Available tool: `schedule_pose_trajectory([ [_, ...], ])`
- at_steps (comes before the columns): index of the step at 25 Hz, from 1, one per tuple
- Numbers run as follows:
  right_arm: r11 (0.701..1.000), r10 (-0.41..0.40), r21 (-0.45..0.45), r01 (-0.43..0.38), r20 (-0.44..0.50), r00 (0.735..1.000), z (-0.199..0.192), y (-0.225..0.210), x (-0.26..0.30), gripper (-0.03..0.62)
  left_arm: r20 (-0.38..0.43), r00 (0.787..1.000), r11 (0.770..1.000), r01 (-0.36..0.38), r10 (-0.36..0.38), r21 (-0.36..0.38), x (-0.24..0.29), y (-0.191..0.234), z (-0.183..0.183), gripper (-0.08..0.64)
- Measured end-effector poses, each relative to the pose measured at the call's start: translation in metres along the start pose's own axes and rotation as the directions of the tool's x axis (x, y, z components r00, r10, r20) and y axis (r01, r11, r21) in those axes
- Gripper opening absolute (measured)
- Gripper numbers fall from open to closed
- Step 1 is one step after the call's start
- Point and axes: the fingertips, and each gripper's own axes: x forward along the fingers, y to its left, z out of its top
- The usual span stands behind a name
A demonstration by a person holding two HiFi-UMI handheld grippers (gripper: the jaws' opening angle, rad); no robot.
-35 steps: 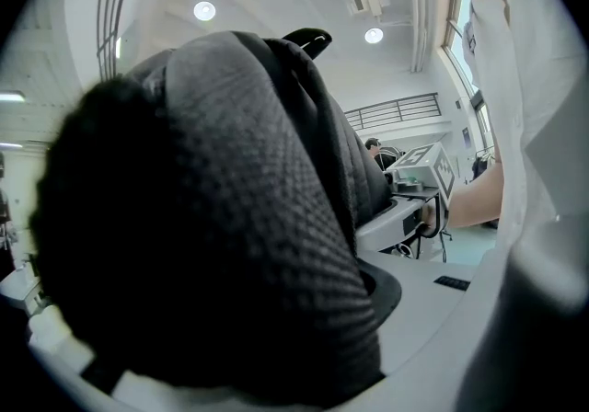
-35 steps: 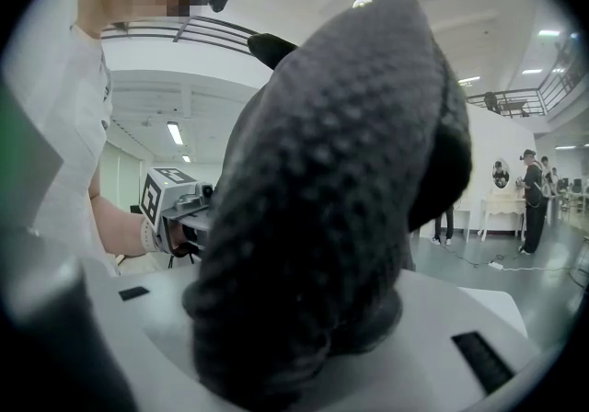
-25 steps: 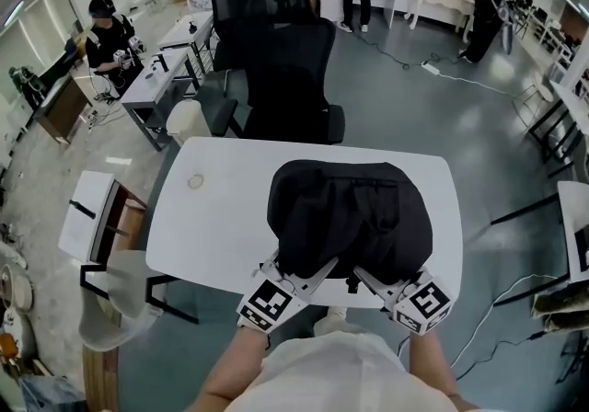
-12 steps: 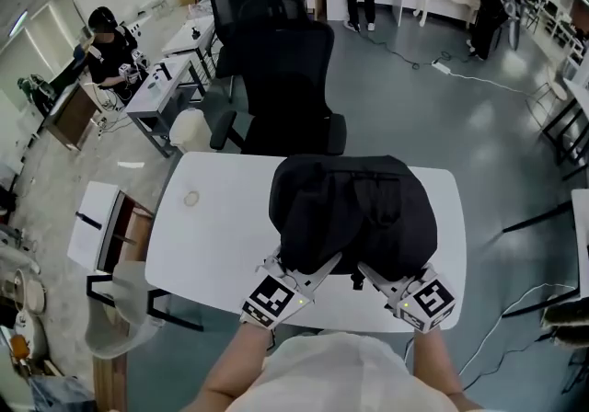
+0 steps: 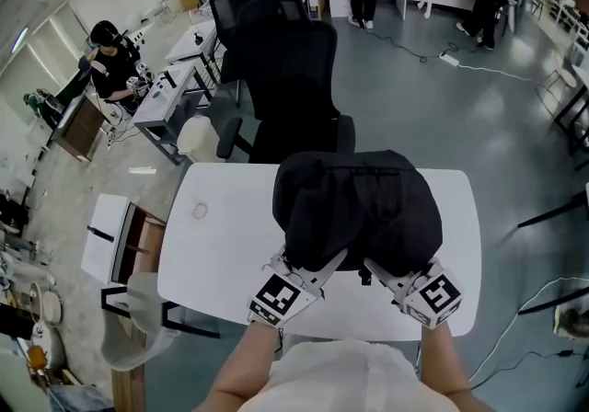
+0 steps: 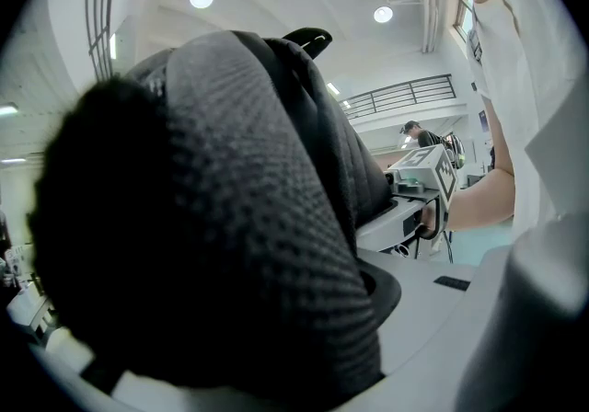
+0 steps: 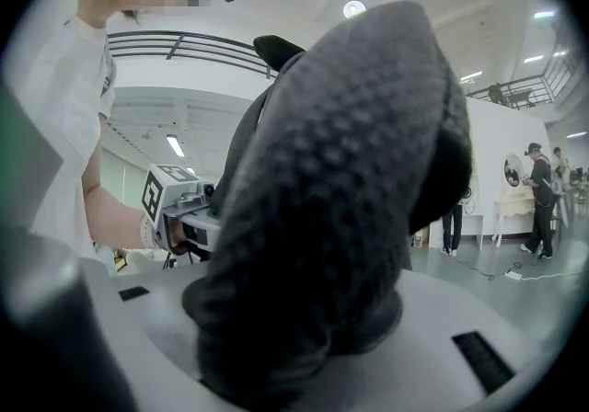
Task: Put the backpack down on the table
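Note:
The black backpack [image 5: 359, 208] hangs over the right half of the white table [image 5: 221, 254], its top past the far edge. Whether its bottom touches the tabletop I cannot tell. My left gripper [image 5: 317, 268] is shut on the padded mesh at its near left side, and the right gripper [image 5: 379, 272] is shut on the near right side. Dark mesh padding [image 6: 212, 217] fills the left gripper view, with the right gripper's marker cube [image 6: 421, 176] beyond it. The right gripper view is filled by the same padding [image 7: 350, 189], with the left gripper's cube [image 7: 175, 203] behind.
A black office chair [image 5: 294, 79] stands just beyond the table's far edge. A small ring-shaped thing [image 5: 200, 211] lies on the table's left part. A white side unit [image 5: 110, 235] stands left of the table. People work at desks farther back.
Both grippers have carried the backpack farther away from me across the table; its top now overlaps the far edge. Neither grip looks any different.

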Motion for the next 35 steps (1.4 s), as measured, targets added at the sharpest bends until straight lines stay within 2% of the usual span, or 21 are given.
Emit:
schedule_pose_trajectory([
  [17,0.997,-0.071,0.022,0.072,-0.056,0.996,-0.028,-0.022,0.094,0.206,-0.003,0.998,0.997,0.068,-0.069,-0.038,0.008,0.089,-0.053,0.135],
  [27,0.996,-0.082,0.027,0.085,-0.086,0.993,-0.054,-0.051,0.133,0.207,-0.009,0.997,0.995,0.074,-0.075,-0.071,0.033,0.127,-0.086,0.135],
  [35,0.996,-0.077,0.036,0.082,-0.117,0.99,-0.078,-0.07,0.163,0.209,-0.029,0.998,0.993,0.048,-0.052,-0.109,0.048,0.154,-0.118,0.137],
])
